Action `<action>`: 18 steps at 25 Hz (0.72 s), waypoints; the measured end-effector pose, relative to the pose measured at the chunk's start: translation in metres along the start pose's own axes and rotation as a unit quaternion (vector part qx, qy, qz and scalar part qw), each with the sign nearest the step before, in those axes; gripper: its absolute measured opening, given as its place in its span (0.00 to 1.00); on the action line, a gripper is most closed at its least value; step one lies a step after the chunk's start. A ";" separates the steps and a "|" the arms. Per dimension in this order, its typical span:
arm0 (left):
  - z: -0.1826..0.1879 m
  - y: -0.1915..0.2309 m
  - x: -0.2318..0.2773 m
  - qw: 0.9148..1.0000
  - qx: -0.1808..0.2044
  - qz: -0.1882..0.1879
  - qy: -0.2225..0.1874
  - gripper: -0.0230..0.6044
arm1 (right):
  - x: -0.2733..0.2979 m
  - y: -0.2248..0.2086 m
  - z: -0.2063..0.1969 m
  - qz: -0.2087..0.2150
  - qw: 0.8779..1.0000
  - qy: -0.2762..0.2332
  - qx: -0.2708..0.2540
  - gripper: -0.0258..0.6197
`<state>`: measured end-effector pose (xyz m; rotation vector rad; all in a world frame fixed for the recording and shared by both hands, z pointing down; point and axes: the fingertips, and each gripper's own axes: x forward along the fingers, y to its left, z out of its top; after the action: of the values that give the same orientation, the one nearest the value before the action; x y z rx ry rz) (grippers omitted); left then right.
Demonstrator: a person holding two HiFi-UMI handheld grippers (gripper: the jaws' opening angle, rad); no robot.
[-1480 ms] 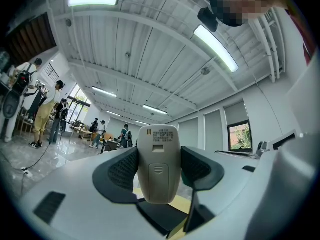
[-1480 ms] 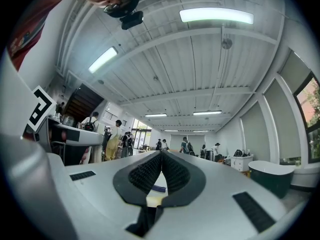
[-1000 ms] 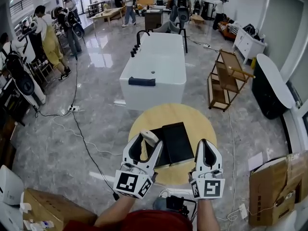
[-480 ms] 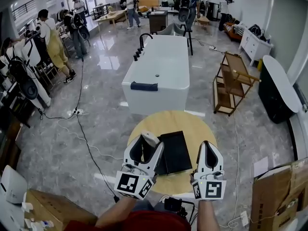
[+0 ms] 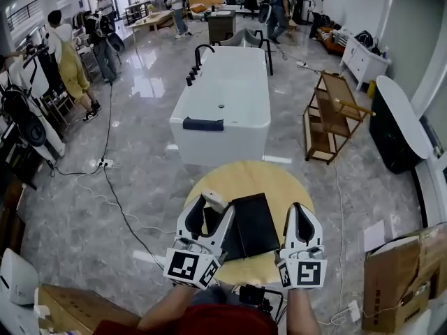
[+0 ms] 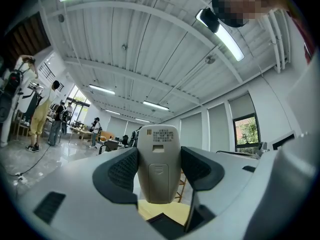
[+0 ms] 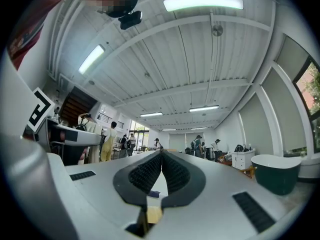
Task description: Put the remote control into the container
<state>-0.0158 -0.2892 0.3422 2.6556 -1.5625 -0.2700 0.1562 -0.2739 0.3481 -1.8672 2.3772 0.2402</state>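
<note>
— Where is the remote control [image 6: 158, 159] right now?
— Your left gripper [image 5: 213, 211] is clamped on it. The remote stands upright between the jaws with its pale back toward that gripper's camera. It is over the near left edge of the round table [image 5: 279, 180], at the left side of the black container [image 5: 255, 222], not inside it.
— And my other gripper?
— Your right gripper [image 5: 301, 218] has its jaws pressed together on nothing, over the table's near right edge, just beside the container.

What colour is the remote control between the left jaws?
Light grey-beige remote control, clearest in the left gripper view.
</note>
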 end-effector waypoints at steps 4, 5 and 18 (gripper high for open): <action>-0.003 0.007 0.010 1.000 -0.010 -0.008 0.001 0.48 | 0.008 0.001 -0.002 -0.007 1.000 0.002 -0.006 0.07; -0.005 0.008 0.012 1.000 -0.012 -0.010 0.003 0.48 | 0.010 0.001 -0.002 -0.008 1.000 0.002 -0.007 0.07; -0.033 0.028 0.018 0.999 -0.012 -0.015 0.047 0.48 | 0.028 0.011 -0.011 -0.007 1.000 0.010 -0.003 0.07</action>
<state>-0.0251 -0.3203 0.3764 2.6342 -1.4822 -0.1612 0.1393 -0.3005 0.3541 -1.8953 2.3781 0.2287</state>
